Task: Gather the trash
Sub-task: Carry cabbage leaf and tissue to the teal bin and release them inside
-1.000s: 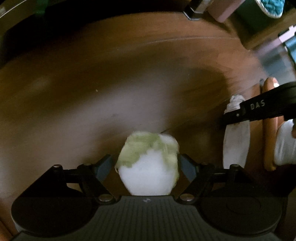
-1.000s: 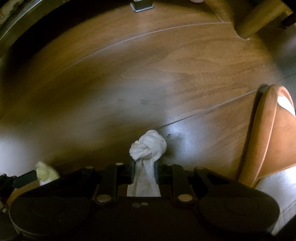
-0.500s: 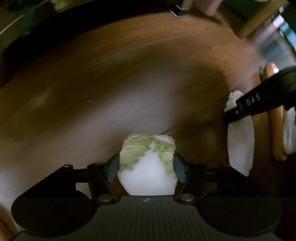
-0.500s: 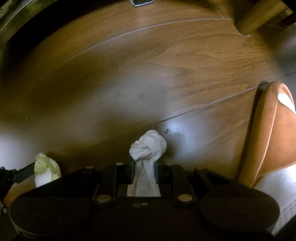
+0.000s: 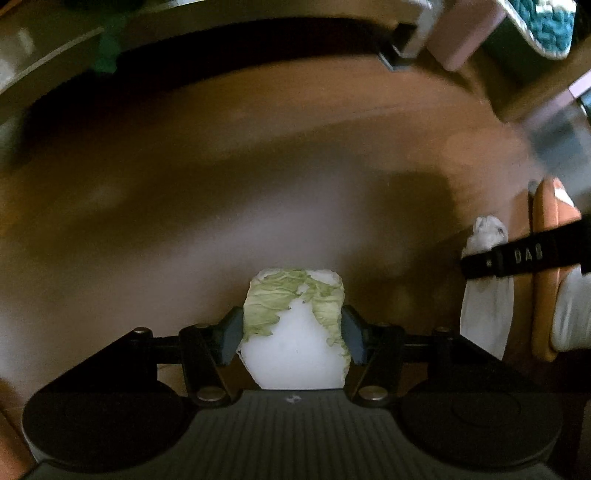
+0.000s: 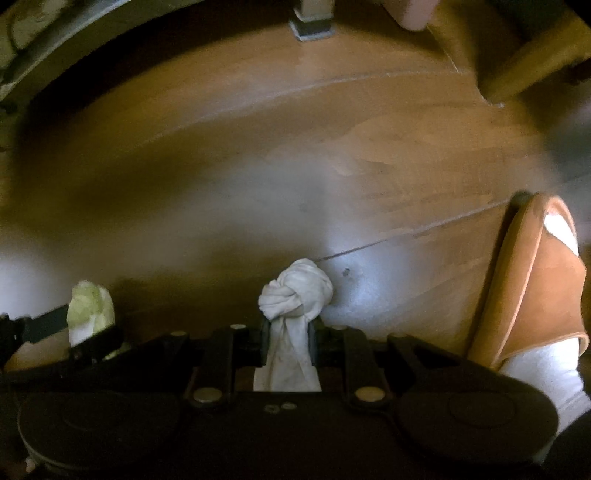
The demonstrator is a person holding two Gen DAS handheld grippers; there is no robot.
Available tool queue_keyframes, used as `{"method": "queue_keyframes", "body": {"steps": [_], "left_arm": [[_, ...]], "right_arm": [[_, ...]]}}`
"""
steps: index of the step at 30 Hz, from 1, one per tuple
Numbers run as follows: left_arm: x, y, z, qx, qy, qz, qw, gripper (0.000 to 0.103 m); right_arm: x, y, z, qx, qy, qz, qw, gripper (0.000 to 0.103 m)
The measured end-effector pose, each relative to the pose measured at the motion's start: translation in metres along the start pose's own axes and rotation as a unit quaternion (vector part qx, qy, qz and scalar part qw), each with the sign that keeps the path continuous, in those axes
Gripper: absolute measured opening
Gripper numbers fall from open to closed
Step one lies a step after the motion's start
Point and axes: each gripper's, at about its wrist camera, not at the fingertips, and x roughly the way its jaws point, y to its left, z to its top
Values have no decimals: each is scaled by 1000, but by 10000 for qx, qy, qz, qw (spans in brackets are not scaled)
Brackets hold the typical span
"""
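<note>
My left gripper [image 5: 293, 332] is shut on a cabbage piece [image 5: 295, 325], white with green leafy edges, held above the wooden floor [image 5: 221, 184]. My right gripper [image 6: 288, 341] is shut on a knotted white cloth [image 6: 293, 295], its knot sticking out past the fingers. The right gripper with the cloth [image 5: 485, 295] shows at the right of the left wrist view. The cabbage piece [image 6: 88, 310] shows at the lower left of the right wrist view.
A person's foot in an orange slipper [image 6: 532, 284] and white sock [image 6: 546, 373] stands at the right. A metal furniture leg [image 6: 312, 22] and a wooden leg [image 6: 528, 70] stand at the far side. A dark furniture edge [image 5: 184, 44] runs along the top.
Both grippers have drawn back from the floor while keeping their holds; more of the far furniture and legs shows now. The cabbage and the cloth stay gripped.
</note>
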Motion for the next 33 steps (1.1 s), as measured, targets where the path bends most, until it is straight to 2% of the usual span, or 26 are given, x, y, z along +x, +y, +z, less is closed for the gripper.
{"method": "queue_keyframes", "body": {"steps": [4,8,12,17,26,33], "left_arm": [[-24,0,8,-106,-192,7,9998,55],[-60,-4,16,-167,-461,15,9988,55],[-107,-9,23,-205,-857,18,9961,55],[-176,-16,33,-262,-1448,42,9891,55],[-326,-54,39,-134,-2667,-30,9637,56],[-430,-105,37,243,-3369,-128,9412,56]], "right_arm": [[-28,10,0,-137,-155,42,9998,18],[-70,15,1,-285,-492,173,9982,17],[-126,25,-1,-526,-935,194,9940,17],[-208,26,-14,-708,-1636,460,9829,17],[-369,9,-44,-1031,-2802,812,9509,17],[-467,-24,-81,-1088,-3547,843,9248,16]]}}
